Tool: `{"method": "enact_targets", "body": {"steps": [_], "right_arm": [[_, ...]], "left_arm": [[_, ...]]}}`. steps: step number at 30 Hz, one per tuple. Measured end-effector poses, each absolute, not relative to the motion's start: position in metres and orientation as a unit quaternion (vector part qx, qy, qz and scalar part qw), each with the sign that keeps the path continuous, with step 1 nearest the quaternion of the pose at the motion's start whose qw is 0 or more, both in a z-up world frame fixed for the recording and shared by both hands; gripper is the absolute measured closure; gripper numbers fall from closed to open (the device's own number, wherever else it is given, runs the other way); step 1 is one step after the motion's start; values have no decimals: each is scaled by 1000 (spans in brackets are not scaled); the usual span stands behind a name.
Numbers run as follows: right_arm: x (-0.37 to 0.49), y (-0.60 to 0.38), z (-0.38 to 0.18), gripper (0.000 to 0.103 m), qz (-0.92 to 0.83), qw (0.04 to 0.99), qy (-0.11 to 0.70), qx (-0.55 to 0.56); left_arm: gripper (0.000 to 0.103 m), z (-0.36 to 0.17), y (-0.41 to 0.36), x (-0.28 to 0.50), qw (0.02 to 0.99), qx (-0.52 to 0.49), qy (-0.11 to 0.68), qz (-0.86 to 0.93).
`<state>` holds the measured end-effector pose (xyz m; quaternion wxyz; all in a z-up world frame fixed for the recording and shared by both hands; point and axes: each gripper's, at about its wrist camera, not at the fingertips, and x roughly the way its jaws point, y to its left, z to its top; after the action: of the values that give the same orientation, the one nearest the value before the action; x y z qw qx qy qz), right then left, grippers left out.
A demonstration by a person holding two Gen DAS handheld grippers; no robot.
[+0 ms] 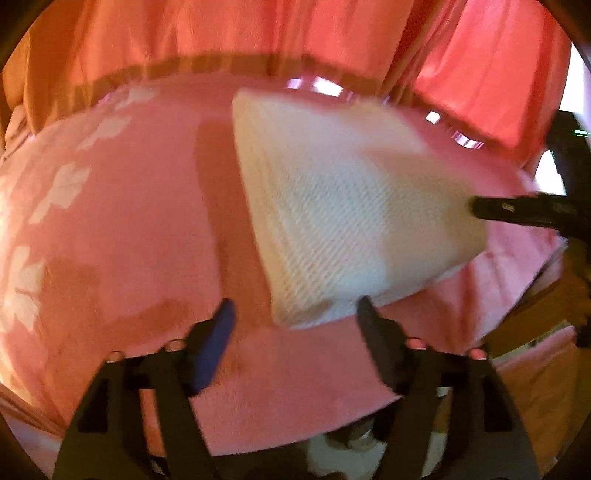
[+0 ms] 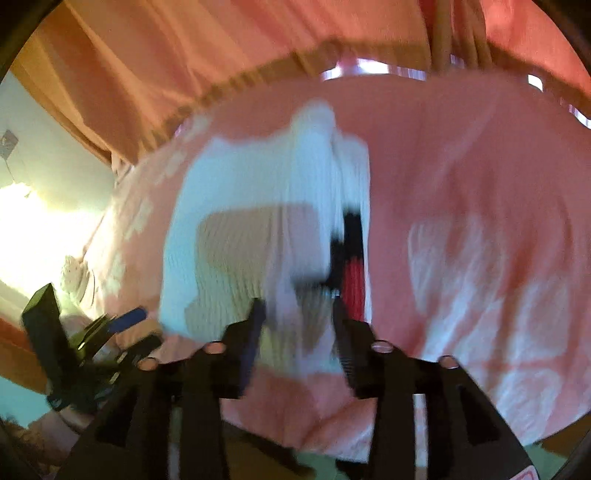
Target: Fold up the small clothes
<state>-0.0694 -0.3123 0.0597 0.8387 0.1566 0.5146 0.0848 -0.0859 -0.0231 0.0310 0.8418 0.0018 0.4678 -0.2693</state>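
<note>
Black plastic fingers of the left gripper (image 1: 295, 314): parted wide, nothing between them, tips just short of the near corner of the garment. Right gripper (image 2: 297, 314): parted partway, tips over the garment's near edge; blur hides whether they pinch any cloth. White ribbed knit garment (image 1: 347, 206), folded into a flat wedge with a black and red trim: lies on the surface. Pink fleece blanket (image 1: 129, 221) with pale leaf shapes: covers the surface. Salmon curtain (image 1: 258, 29): hangs behind.
</note>
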Motion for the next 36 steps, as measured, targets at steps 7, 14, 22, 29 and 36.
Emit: {"method": "enact_targets", "body": {"steps": [7, 14, 22, 29, 36], "right_arm": [[12, -313, 46, 76, 62, 840, 527, 118], [-4, -319, 70, 88, 54, 866, 485, 113], [-4, -332, 45, 60, 35, 852, 505, 130], [1, -336, 29, 45, 26, 835, 526, 160], [16, -342, 12, 36, 50, 809, 543, 220]], "left_arm": [[16, 69, -46, -50, 870, 4, 423, -251], [16, 65, -62, -15, 873, 36, 423, -239], [16, 33, -83, 13, 850, 34, 461, -252], [16, 26, -86, 16, 843, 24, 474, -253], [14, 22, -90, 23, 839, 13, 481, -253]]}}
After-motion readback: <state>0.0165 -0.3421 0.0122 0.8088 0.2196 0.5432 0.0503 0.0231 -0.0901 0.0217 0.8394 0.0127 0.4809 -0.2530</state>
